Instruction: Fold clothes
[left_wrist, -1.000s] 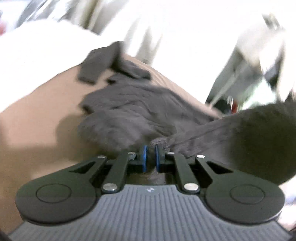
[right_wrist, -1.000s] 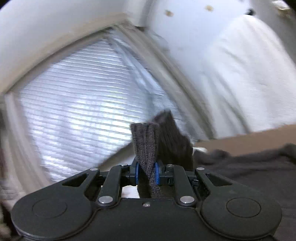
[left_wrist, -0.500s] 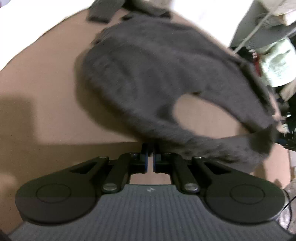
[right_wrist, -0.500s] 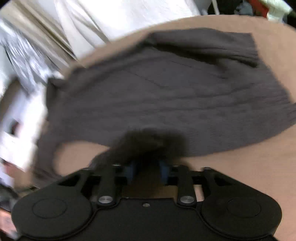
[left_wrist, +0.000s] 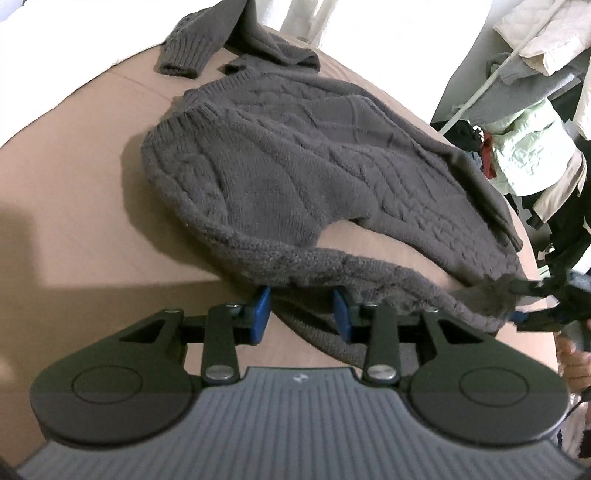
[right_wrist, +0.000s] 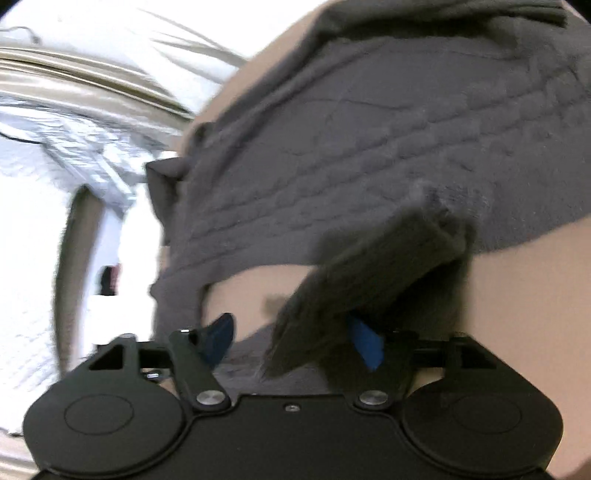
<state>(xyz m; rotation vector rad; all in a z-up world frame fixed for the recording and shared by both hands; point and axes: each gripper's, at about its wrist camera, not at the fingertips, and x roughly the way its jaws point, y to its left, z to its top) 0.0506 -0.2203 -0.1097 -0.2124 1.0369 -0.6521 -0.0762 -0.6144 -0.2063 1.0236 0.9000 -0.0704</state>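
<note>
Dark grey cable-knit sweater (left_wrist: 295, 162) lies spread on a tan counter (left_wrist: 70, 184), body mostly flat, one ribbed cuff (left_wrist: 184, 59) flopped at the far edge, partly cut off by the frame top. Neck edge curls toward the camera in a loop, bare counter showing through it.

Left tongs (left_wrist: 301, 308): blue pads parted and opening, the knit collar edge lying between and across them; pads not pressing on it. Fabric hides the pad tips.

Right tongs (right_wrist: 291, 334): spread wide and opening. A blurred dark flap of sweater (right_wrist: 373, 266) hangs over the gap, close to the right-side pad; hard to tell whether it touches, no pinch visible. The right wrist view is motion-smeared, knit detail soft, left background washed out white.

In the left wrist view the right tongs (left_wrist: 535, 301) show at the far right edge, small and blurred, beside the sweater's shoulder corner; a bit of a hand (left_wrist: 574, 363) is cut off below. Clothes pile (left_wrist: 532, 122) in the background, overexposed.
</note>
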